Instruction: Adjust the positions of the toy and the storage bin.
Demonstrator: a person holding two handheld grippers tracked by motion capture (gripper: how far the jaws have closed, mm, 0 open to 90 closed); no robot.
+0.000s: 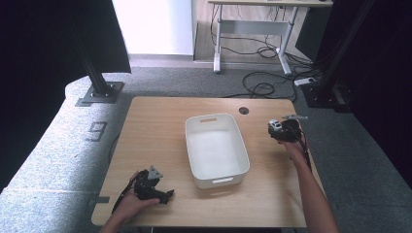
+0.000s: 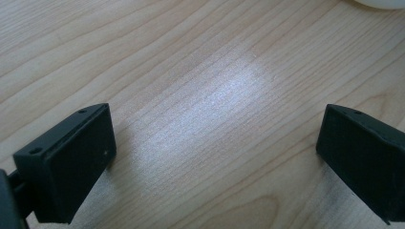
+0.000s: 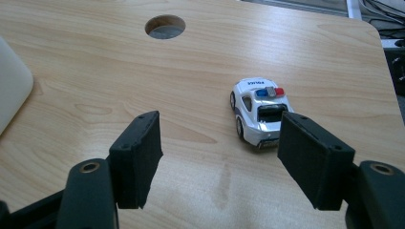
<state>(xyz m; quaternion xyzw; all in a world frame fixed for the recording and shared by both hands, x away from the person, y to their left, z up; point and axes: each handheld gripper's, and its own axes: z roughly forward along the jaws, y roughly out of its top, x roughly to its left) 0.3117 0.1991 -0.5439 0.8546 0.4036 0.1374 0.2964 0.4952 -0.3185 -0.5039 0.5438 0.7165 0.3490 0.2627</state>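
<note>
A small white toy police car (image 3: 258,112) with red and blue roof lights stands on the wooden table (image 3: 95,71), its rear toward me. My right gripper (image 3: 219,143) is open just behind it; the car sits ahead of the right jaw, not between the pads. From above, the car (image 1: 275,125) and right gripper (image 1: 282,132) are near the table's right edge. A white plastic bin (image 1: 194,160) stands empty mid-table. My left gripper (image 1: 166,195) rests at the front left, and in its own view its jaws are wide open (image 2: 215,138) over bare wood.
A round cable hole (image 1: 244,110) lies behind the bin, also in the right gripper view (image 3: 165,26). The bin's rim (image 2: 382,4) shows at the top right of the left gripper view. Beyond the table stand a desk frame (image 1: 252,29) and floor cables (image 1: 265,87).
</note>
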